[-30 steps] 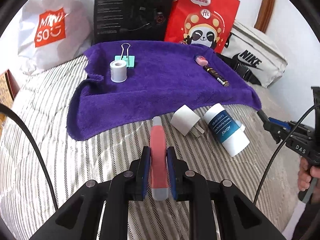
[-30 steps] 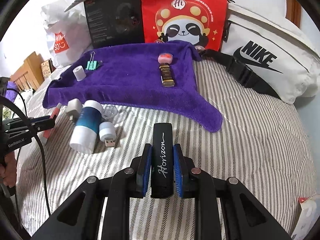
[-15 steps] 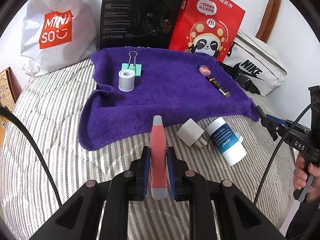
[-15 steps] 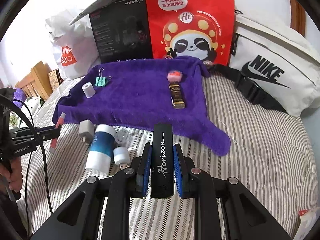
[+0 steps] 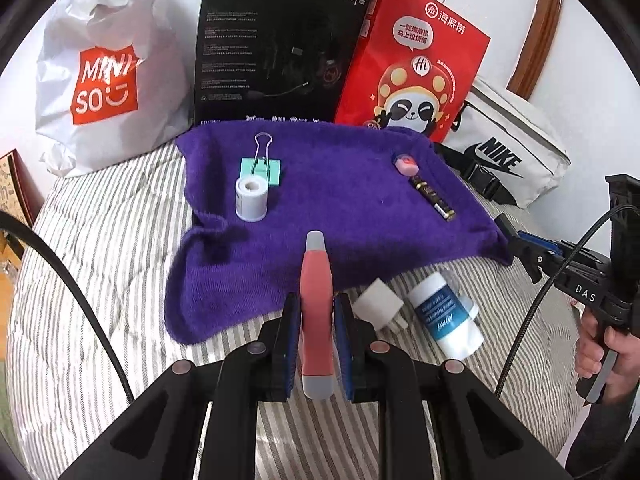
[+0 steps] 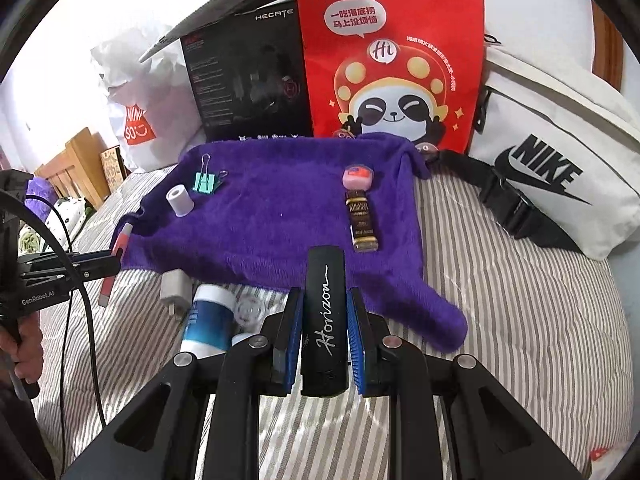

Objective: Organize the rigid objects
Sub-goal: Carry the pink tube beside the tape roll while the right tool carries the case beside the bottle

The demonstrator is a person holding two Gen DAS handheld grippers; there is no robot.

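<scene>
The left gripper [image 5: 316, 344] is clamping a red pen [image 5: 317, 312], its long axis pointing ahead over the near edge of the purple towel [image 5: 340, 208] on the bed; the right gripper [image 6: 324, 340] is gripping a black Horizon case [image 6: 324, 320] just short of the towel's corner. Compared with a second ago, both are sitting closer to the towel
</scene>
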